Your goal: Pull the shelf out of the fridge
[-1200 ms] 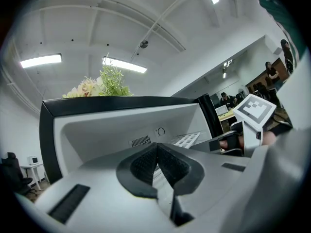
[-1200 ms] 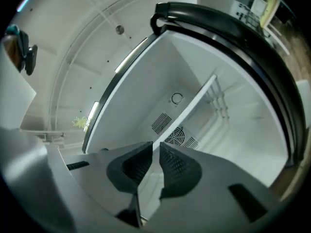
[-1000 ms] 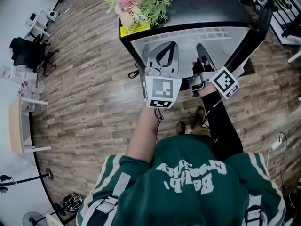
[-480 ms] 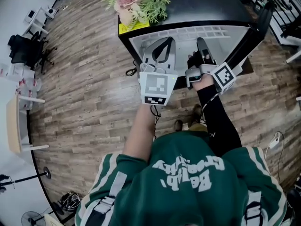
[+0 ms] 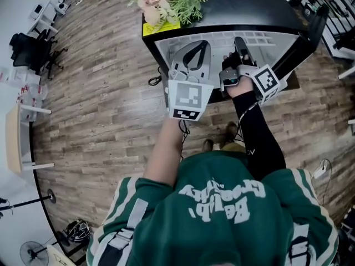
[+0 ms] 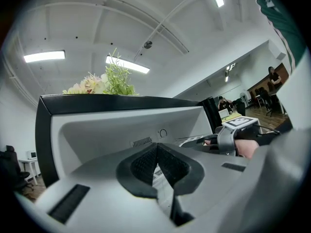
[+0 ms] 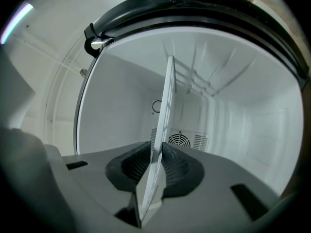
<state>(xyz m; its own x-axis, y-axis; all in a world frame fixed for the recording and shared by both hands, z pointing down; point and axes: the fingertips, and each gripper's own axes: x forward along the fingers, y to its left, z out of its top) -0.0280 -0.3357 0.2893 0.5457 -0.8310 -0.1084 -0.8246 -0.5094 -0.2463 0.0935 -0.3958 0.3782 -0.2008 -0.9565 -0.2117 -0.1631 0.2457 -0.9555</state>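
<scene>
A small black fridge (image 5: 249, 7) stands open below me, white inside. Its white grid shelf (image 5: 263, 37) lies in the opening. My left gripper (image 5: 201, 44) is shut on the shelf's front edge, and a thin white strip of the shelf (image 6: 163, 188) shows between its pads. My right gripper (image 5: 238, 42) is shut on the same edge further right. In the right gripper view the shelf (image 7: 165, 110) runs edge-on from the jaws (image 7: 156, 161) into the fridge, toward the round fan grille (image 7: 179, 141) on the back wall. My right gripper (image 6: 234, 132) also shows in the left gripper view.
The black fridge door (image 5: 304, 29) hangs open at the right. A bunch of flowers and greenery (image 5: 166, 1) sits on the fridge top. Wooden floor (image 5: 100, 115) lies all round. A black chair (image 5: 30, 51) and a pale table (image 5: 14, 140) stand far left.
Both grippers have shifted a little toward the fridge opening, still shut on the shelf's front edge. The head camera has moved slightly.
</scene>
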